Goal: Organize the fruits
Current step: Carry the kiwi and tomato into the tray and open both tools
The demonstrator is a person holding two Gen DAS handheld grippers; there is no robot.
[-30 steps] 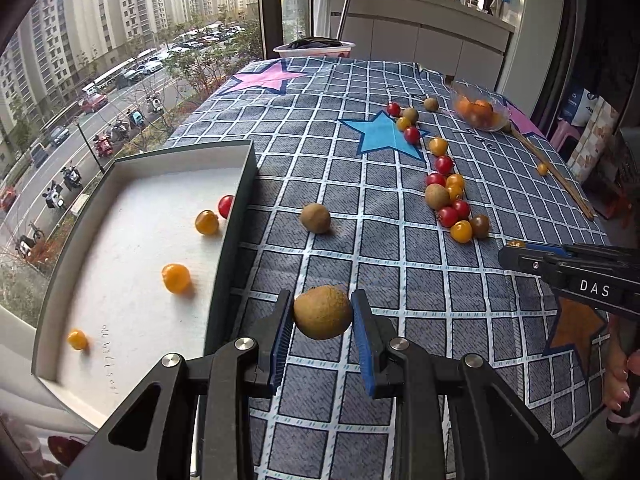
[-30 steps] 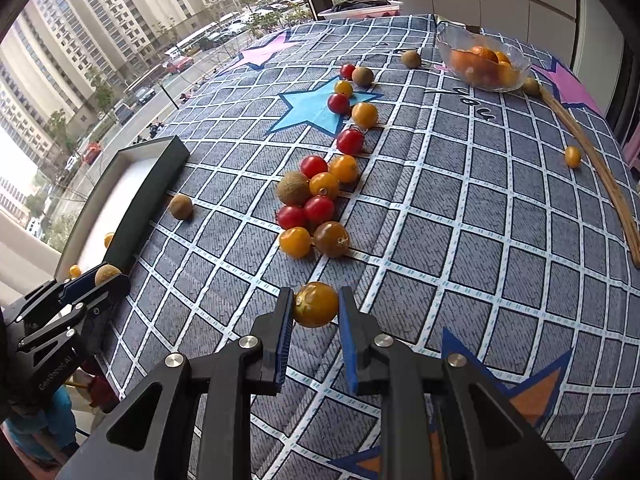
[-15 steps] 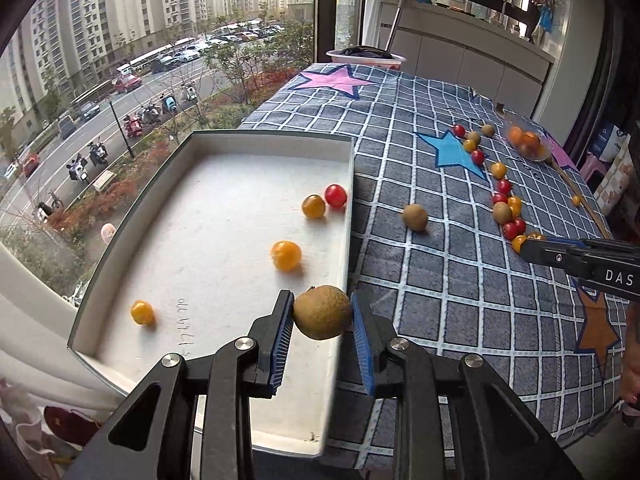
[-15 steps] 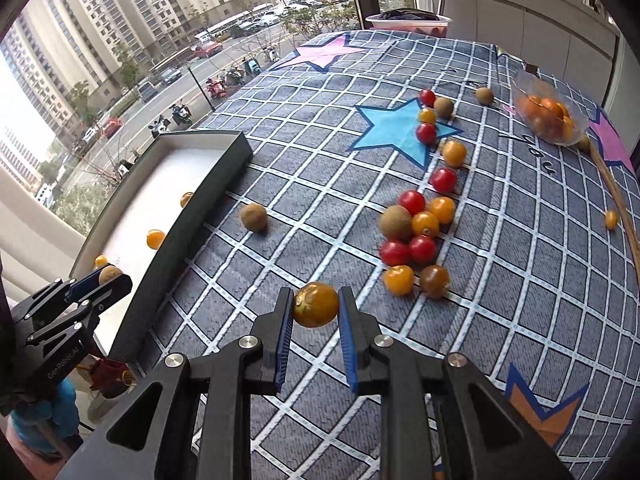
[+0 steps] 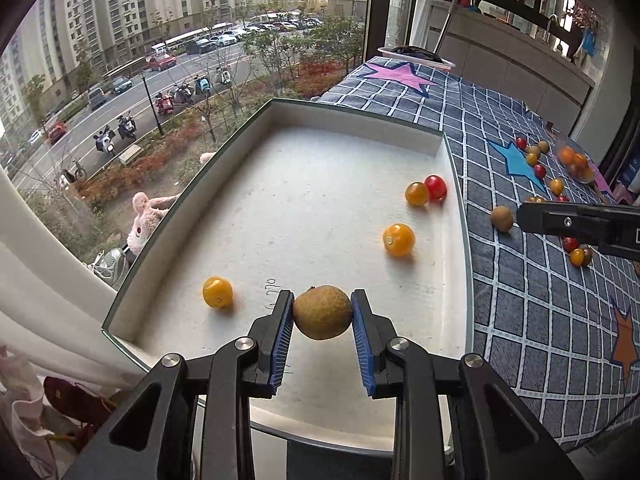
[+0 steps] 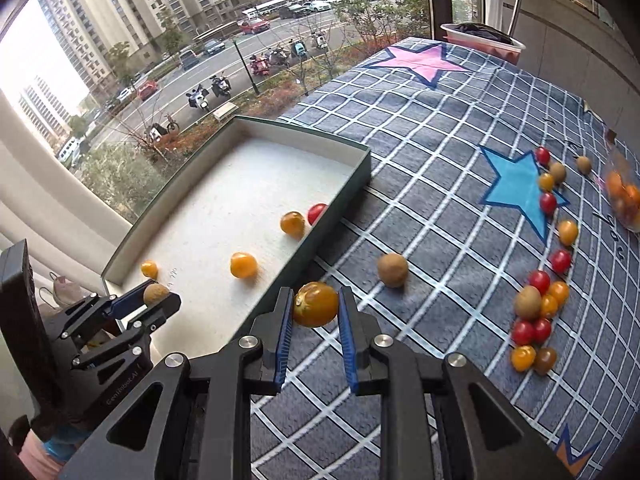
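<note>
Left gripper (image 5: 322,314): black tongs with ribbed blue pads, clamped on a brown fruit (image 5: 322,312); it hangs over the near end of the tray (image 5: 352,116).
Brown fruit: round, matte, rough-skinned, with a small stem nub on top; pressed between both pads, clear of the tray floor.
Right gripper (image 6: 315,307): same black build and blue pads, closed on an orange tomato (image 6: 315,305) above the cloth (image 6: 420,128), just beside the tray's dark outer wall.
Orange tomato: glossy and smooth, with a pale scar near its stem.
Tray: shallow rectangular box, dull white fibrous floor, thin upright walls, dark green outside.
In the tray: three smooth orange tomatoes (image 5: 398,239), (image 5: 217,291), (image 5: 417,193), the last touching a shiny red tomato (image 5: 435,187) by the right wall.
Cloth: soft, napped grey-blue fabric with a white grid and sewn stars in pink, blue and orange.
Loose fruit: a lone brown fruit (image 6: 393,269) near the tray; a tight cluster (image 6: 536,312) of red, orange and brown ones farther right; others strung along the blue star (image 6: 516,188).
Left view only: the tray's whole floor, pencil scribbles on it near the pads, a clear bowl (image 5: 576,162) of orange fruit at the far right.
Right view only: the tray's outer wall, and the left gripper from the side with its fruit pinched at the tips.
</note>
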